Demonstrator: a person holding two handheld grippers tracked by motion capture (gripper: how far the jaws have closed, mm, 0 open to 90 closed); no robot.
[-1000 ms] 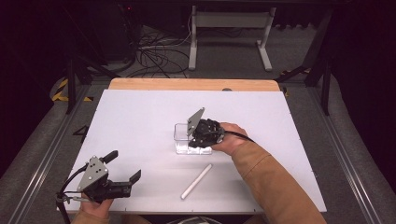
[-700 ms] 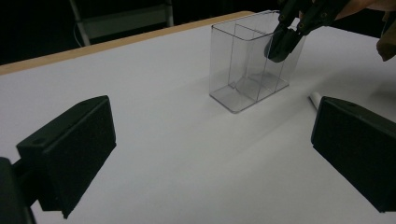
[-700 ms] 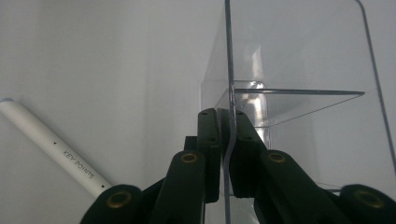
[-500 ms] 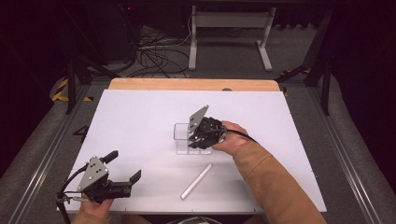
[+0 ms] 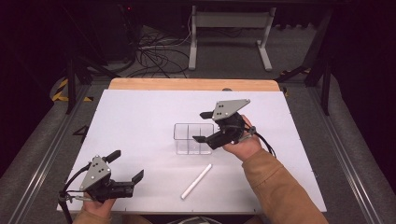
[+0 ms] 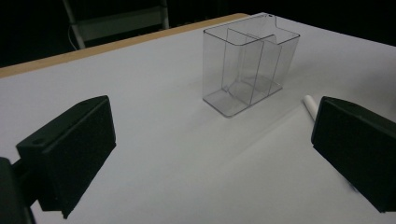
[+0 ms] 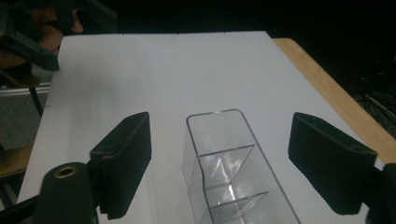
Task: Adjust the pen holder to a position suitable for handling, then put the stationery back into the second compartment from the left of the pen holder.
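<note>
A clear plastic box (image 5: 194, 138) with divided compartments stands upright mid-table, and its compartments look empty (image 6: 250, 65). My right gripper (image 5: 201, 126) hovers just above and to the right of it, pointing left. Its jaws have just been opening and stand wide with nothing pressed between them; in the right gripper view the box (image 7: 233, 177) sits below them. A white stick (image 5: 196, 181) lies flat in front of the box. Low at the near left corner, my left gripper (image 5: 127, 164) is open and holds nothing, with the stick's end (image 6: 309, 105) beside its right jaw.
The white tabletop (image 5: 140, 116) ends in a wooden strip (image 5: 187, 84) at the far side. Beyond it are a dark floor, cables and a metal stand (image 5: 229, 28). A metal rail (image 5: 42, 158) runs along the left edge.
My right gripper has lifted off the box and shifted right, and its jaws have gone from shut to wide apart. The box, the stick and the left gripper have stayed put.
</note>
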